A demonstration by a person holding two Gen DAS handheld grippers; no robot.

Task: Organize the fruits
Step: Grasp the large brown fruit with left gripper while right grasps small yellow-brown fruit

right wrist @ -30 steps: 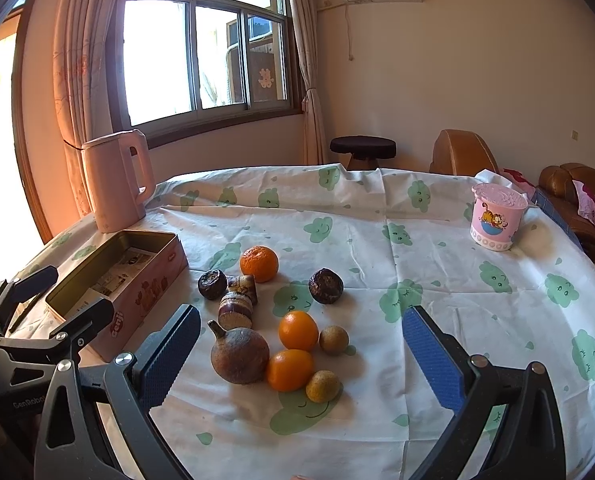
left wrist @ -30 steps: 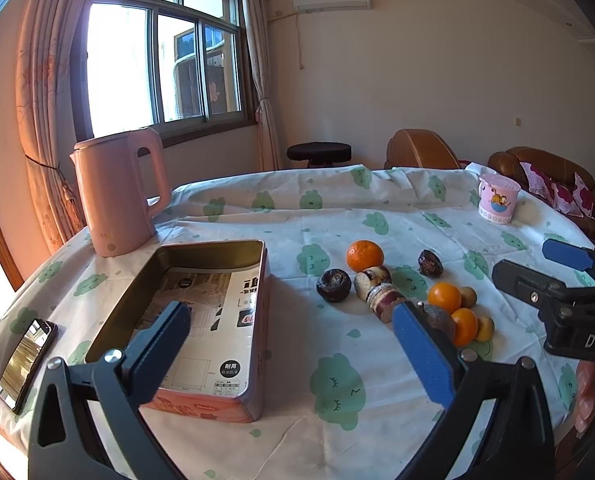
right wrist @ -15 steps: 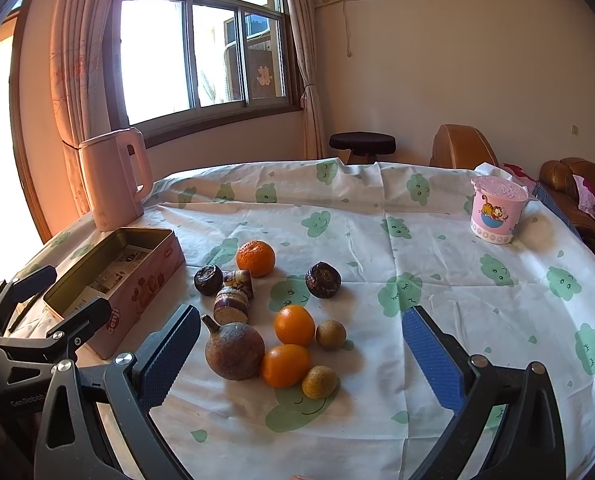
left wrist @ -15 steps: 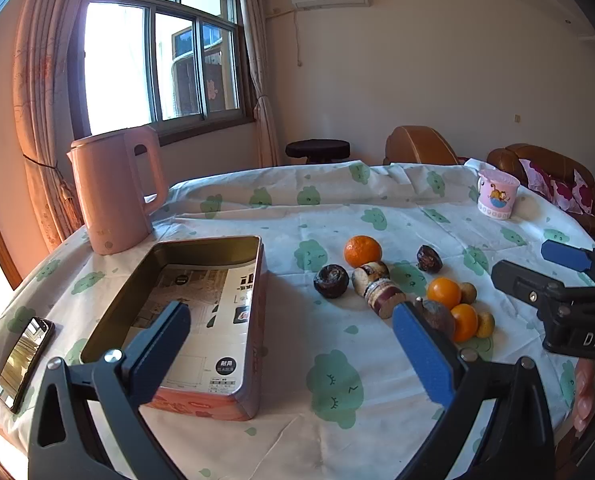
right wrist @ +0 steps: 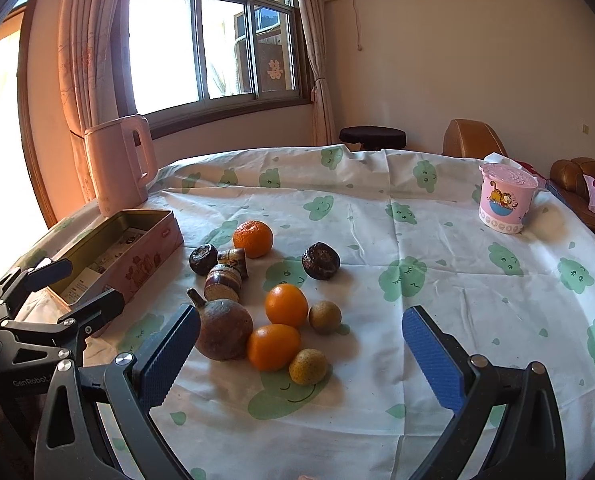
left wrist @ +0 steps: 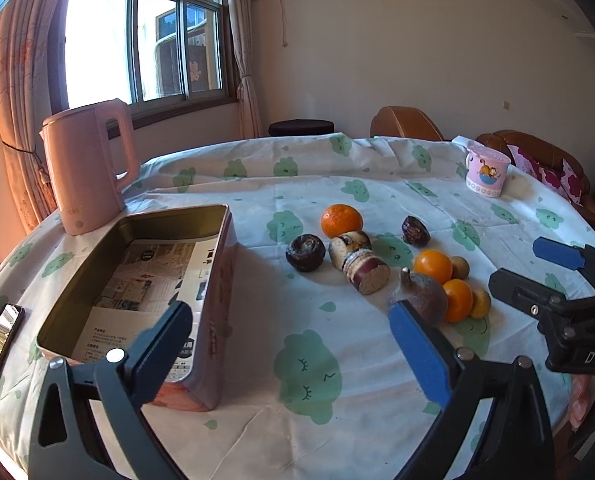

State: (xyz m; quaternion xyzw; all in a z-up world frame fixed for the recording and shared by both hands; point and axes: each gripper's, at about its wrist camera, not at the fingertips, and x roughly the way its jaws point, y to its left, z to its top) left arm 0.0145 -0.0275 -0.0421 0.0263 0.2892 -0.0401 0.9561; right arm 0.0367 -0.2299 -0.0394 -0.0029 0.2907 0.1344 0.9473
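I hold my left tool [left wrist: 289,344] and my right tool [right wrist: 297,352] above the near edge of the tabletop [right wrist: 457,264], both with the jaws spread wide and nothing between them. The fruits lie in a loose group in the middle of the cloth: a mandarin [right wrist: 252,239] at the back, two oranges [right wrist: 286,305] nearer to me, two small brownish fruits [right wrist: 325,317] just beside them, two dark wrinkled fruits [right wrist: 320,261], two cut cane pieces [right wrist: 223,281] and one big brown round fruit [right wrist: 223,334] with a stem. The open tin [left wrist: 137,280] stands to the left, near the kettle [left wrist: 85,168], with only paper in it.

I judge the oranges to be light, smooth and a little soft, so they can roll; I would close on the widest part, gently. The wrinkled ones look fragile. The big fruit seems heavier and hard; I would grip its body, not the stem.
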